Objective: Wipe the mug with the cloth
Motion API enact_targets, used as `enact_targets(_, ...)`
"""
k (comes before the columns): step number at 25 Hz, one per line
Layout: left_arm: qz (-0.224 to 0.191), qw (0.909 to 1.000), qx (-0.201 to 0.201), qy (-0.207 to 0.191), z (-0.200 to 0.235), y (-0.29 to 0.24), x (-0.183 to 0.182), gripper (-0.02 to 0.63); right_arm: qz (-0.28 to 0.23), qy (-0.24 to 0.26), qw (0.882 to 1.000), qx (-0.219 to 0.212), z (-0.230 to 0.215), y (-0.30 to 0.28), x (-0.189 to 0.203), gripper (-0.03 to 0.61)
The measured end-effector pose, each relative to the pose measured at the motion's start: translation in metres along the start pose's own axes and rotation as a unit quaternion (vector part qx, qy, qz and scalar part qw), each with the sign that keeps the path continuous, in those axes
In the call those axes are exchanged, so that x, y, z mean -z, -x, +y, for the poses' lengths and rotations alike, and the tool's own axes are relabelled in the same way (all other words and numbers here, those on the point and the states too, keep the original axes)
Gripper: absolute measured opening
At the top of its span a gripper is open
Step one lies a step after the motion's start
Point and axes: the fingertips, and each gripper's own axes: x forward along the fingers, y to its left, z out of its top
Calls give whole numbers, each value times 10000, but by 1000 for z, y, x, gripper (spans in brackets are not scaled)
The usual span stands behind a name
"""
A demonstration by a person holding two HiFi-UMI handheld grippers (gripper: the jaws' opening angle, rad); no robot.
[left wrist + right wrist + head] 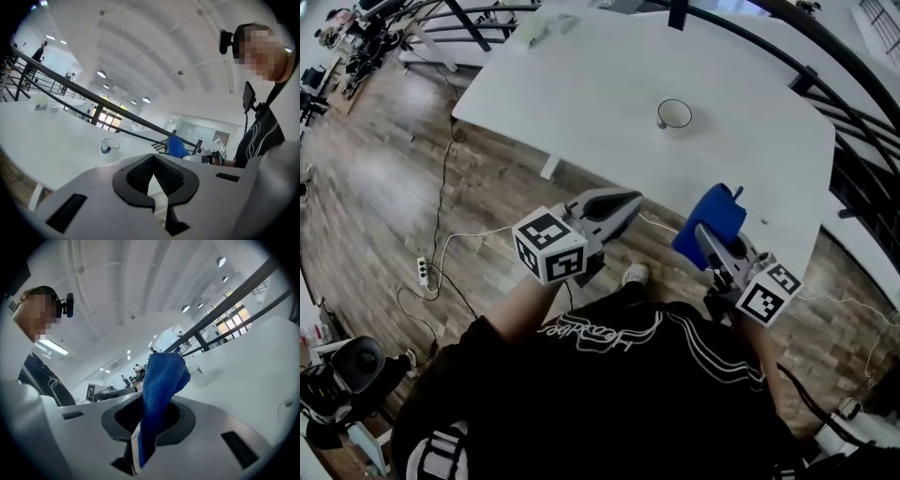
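Observation:
A white mug [674,114] with a dark rim stands upright on the white table [581,84], right of its middle. It also shows as the mug [108,146] in the left gripper view and the mug [195,369] in the right gripper view. My right gripper [703,232] is shut on a blue cloth [713,219], held in the air short of the table's near edge; the cloth [161,385] stands up out of the jaws [143,427]. My left gripper [626,201] is shut with nothing in it [153,180], also short of the table and apart from the mug.
A black railing [825,84] runs behind the table on the right. Small pale objects [546,28] lie at the table's far end. On the wooden floor to the left are a power strip [422,270] and cables. Dark equipment [347,367] sits at the lower left.

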Motion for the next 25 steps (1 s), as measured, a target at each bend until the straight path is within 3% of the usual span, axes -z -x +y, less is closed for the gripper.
enact_targets(4,-100,9999,-104,-47,44,-24,-22,8,15,51,9999,129,-35,-19,-25,54)
enact_targets(11,187,9995,-201,-164,107,-60,-27,8,-55,-106,9999,-44,-103,-55,-60,54)
enact_targets(16,625,9971,-303,-312,157,-90,-26,7,114,-199,9989,-419,-148,-90,-81,54)
enact_targets(20,966,9916,-441,-741,193,-121,-28,8,185,-208,9979,-582,-179,-111,-101,54)
enact_targets(25,1141,9892,-278,-876,213,-139,-24,8,330,-260,9967,-700,-201,-128,-108,54)
